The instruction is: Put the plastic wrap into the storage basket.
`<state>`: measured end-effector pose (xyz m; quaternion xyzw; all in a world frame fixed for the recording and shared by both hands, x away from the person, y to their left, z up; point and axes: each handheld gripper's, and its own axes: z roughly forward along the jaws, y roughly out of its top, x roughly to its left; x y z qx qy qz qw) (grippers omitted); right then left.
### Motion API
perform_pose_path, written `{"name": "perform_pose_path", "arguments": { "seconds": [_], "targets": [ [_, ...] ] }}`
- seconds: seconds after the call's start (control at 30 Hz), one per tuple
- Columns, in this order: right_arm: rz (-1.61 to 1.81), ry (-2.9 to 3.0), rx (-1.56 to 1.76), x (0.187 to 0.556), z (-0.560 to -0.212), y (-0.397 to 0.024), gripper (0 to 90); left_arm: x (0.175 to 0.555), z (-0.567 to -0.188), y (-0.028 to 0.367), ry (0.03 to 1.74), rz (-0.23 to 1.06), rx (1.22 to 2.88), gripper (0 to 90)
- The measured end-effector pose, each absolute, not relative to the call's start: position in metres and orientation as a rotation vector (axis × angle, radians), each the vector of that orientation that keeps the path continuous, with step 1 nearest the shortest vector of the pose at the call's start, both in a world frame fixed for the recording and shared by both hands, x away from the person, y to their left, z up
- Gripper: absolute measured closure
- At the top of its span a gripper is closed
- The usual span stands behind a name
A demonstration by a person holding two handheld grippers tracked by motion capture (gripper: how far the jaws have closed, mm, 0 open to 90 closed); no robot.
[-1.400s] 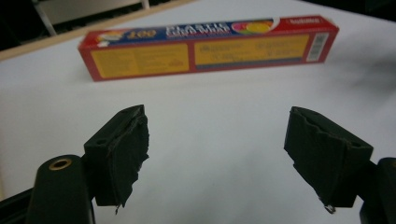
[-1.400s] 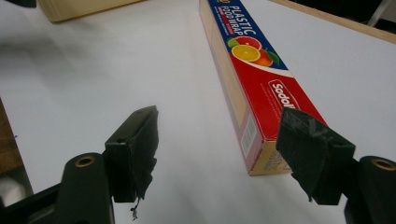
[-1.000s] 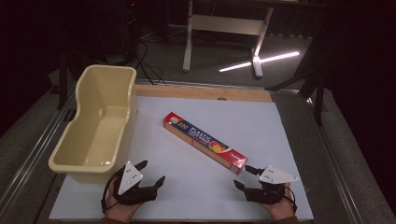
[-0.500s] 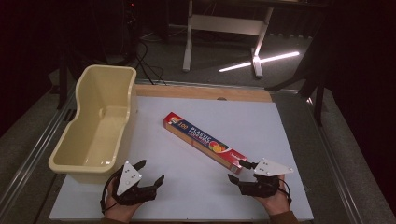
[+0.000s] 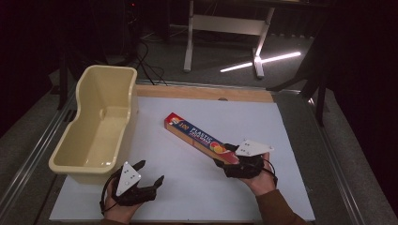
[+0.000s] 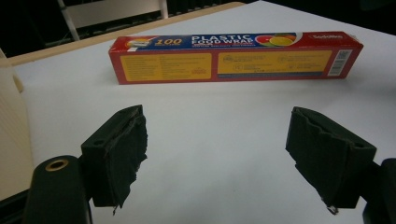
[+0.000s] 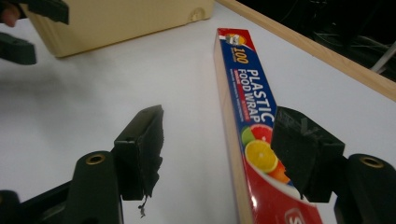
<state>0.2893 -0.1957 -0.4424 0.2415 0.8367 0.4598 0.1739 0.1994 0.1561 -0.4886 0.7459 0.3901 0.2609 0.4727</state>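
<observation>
A long red and blue box of plastic food wrap [image 5: 199, 137] lies aslant on the white table top [image 5: 291, 122]. My right gripper [image 5: 224, 157] straddles its near end. In the right gripper view the box [image 7: 247, 107] runs between the jaws, hard by the right one, with a clear gap to the left one; the jaws have just been closing and my right gripper [image 7: 219, 123] is still open. My left gripper [image 5: 150, 172] rests open at the front left, beside the tub. Its own view has the box [image 6: 233, 56] lying broadside beyond my left gripper [image 6: 215, 154].
An empty cream plastic tub [image 5: 131, 101] stands along the table's left side, its corner [image 7: 116, 18] in the right gripper view. A wooden strip [image 5: 202, 92] borders the far edge. Metal rails run down both sides. A stand's legs [image 5: 190, 42] rise on the dark floor behind.
My right gripper has moved up and to the left from the front right until its jaws reach round the box's near end, and they stand narrower. The left gripper and the box have stayed put.
</observation>
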Motion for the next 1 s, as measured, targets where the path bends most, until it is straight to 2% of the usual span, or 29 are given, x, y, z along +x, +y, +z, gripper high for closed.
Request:
{"name": "perform_pose_path", "arguments": {
  "seconds": [1.0],
  "targets": [
    [1.02, 2.534, 0.615, 0.362, -0.435, -0.133, 30.2, 0.197, -0.487, 0.157, 0.952, 0.652, 1.815, 20.1]
  ]
}}
